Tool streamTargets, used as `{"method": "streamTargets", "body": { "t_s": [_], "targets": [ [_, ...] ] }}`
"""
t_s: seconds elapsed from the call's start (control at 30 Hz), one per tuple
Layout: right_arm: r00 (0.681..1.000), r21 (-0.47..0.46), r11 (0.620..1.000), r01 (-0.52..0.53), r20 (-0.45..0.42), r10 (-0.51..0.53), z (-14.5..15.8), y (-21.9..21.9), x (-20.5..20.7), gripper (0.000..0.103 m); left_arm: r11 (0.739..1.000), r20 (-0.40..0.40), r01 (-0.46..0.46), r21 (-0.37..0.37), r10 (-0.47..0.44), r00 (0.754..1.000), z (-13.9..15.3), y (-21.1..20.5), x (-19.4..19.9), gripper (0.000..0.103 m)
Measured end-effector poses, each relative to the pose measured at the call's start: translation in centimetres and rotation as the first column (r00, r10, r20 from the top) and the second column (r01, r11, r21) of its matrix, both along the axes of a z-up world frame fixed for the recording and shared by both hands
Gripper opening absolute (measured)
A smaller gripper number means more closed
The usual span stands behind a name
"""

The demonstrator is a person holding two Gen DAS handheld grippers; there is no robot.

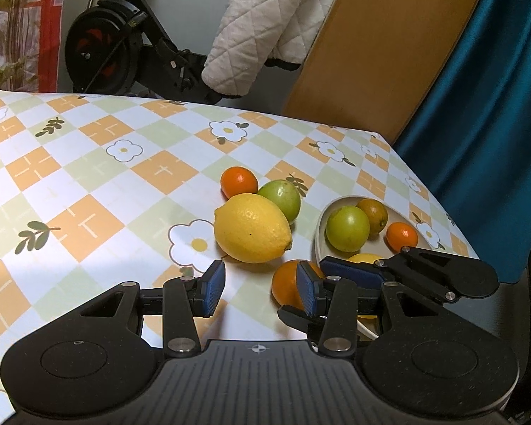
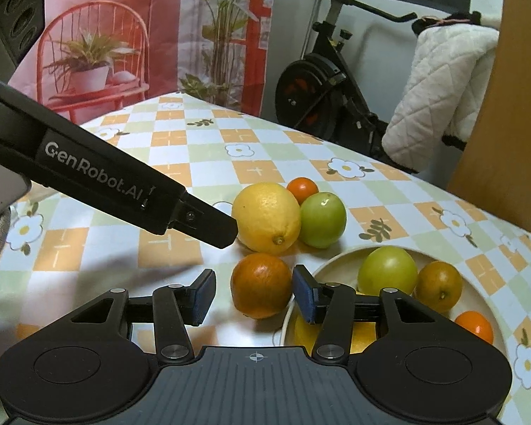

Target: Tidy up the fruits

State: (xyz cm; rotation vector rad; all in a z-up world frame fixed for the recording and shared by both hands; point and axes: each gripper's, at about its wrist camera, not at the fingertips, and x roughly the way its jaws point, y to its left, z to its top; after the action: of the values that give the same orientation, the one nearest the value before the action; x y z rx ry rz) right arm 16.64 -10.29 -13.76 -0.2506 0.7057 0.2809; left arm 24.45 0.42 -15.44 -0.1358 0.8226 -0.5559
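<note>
Just ahead of the right gripper (image 2: 254, 295), open and empty, an orange (image 2: 261, 285) rests; left gripper (image 1: 262, 290) open, empty, before a lemon (image 1: 252, 227).

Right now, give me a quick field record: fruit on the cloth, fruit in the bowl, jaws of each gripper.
on cloth: lemon, green fruit, small orange, large orange
in bowl: green fruit, brownish orange, small orange, yellow fruit partly hidden
left gripper: jaws apart, nothing between
right gripper: jaws apart, beside large orange, no grip
</note>
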Motion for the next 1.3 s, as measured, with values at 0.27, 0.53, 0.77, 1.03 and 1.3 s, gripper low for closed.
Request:
{"method": "streamTargets", "body": {
  "t_s": [0.27,0.53,0.77,1.03,1.3],
  "targets": [
    [0.999,-0.095,0.995,0.008,0.038,-0.004,-0.7,1.0,0.3,0.038,0.999,0.0,-0.027,-0.018,0.027,1.0,-0.1,0.6,0.0,0.047],
    [1.0,-0.006,1.0,-0.003,0.029,0.003,-0.5,0.5,-0.2,0.036,0.999,-0.003,-0.028,-0.028,0.028,1.0,-0.2,0.6,0.1,0.047],
    [0.999,0.053,0.998,-0.035,0.023,0.034,-0.4,0.9,-0.8,0.036,1.0,-0.043,-0.005,-0.023,0.004,0.999,-1.1,0.2,0.1,0.047],
    [1.0,0.075,0.997,-0.008,0.011,0.007,-0.6,0.6,-0.8,0.04,0.998,-0.08,0.013,-0.057,-0.017,0.997,-2.2,-0.5,0.3,0.047],
    [1.0,0.103,0.994,-0.02,0.009,0.019,-0.7,0.8,-1.1,0.045,0.996,-0.117,0.033,-0.08,-0.043,0.992,-2.7,-0.6,-0.1,0.047]
  ]
}}
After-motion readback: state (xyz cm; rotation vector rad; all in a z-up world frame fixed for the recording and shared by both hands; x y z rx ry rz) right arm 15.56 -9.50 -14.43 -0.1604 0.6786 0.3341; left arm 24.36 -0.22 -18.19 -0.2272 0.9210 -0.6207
